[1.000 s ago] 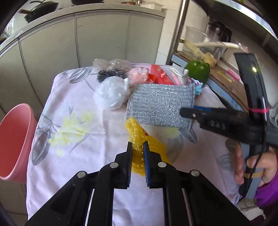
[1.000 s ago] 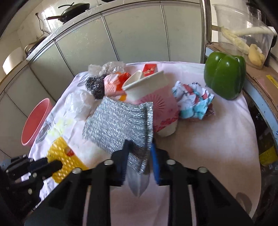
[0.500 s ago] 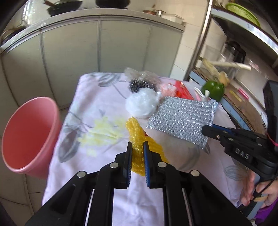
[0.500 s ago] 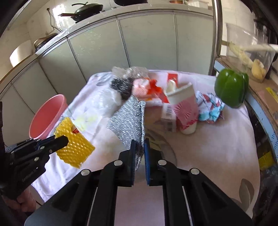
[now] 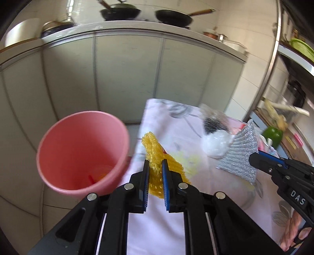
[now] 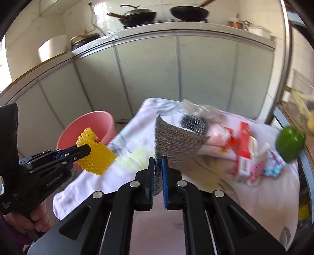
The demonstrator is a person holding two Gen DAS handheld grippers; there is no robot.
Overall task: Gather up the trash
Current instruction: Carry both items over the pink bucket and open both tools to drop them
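Beside the left edge of the table stands the pink bin. Your left gripper is closed on the yellow net and holds it above that edge, near the bin's rim. Your right gripper pinches the silver pad, lifted over the middle of the table. At the far right corner lie a red carton and a green pepper.

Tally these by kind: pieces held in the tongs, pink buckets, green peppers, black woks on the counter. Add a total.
Held pieces: 2, the yellow foam net in the left tongs and the silver scouring cloth in the right tongs
Pink bucket: 1
Green pepper: 1
Black woks: 2
Total: 6
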